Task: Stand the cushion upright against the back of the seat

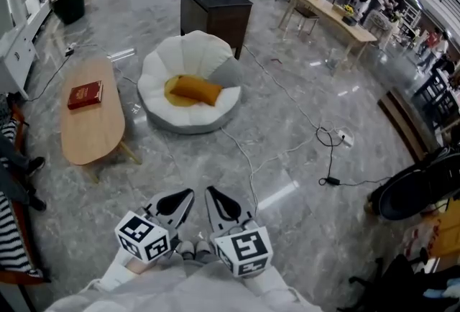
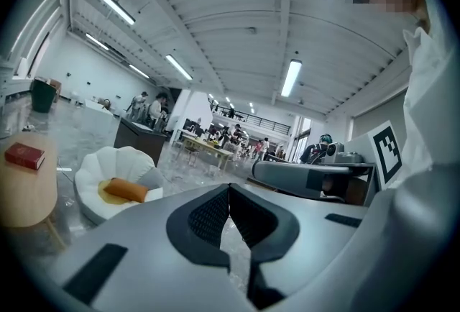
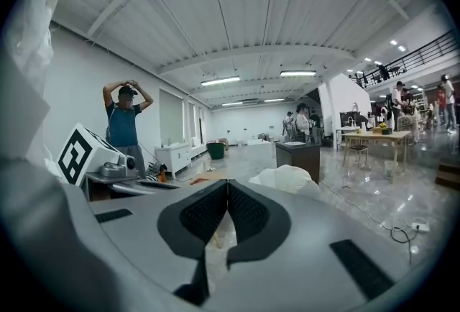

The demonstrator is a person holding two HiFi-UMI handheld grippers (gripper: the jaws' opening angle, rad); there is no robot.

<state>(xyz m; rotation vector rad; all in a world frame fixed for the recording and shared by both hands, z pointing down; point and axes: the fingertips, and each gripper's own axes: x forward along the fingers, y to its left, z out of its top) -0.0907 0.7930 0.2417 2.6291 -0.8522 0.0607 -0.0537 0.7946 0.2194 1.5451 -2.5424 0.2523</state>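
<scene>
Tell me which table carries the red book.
The low oval light-wood table, left of the white shell-shaped seat; the red book lies on it. The dark brown square table behind the seat has none.

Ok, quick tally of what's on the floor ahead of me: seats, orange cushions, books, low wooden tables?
Seat: 1
Orange cushion: 1
Book: 1
Low wooden table: 1
Total: 4

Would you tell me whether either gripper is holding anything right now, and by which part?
Nothing is held. The left gripper and the right gripper are both shut and empty; the orange cushion lies in the white seat, far from both.
</scene>
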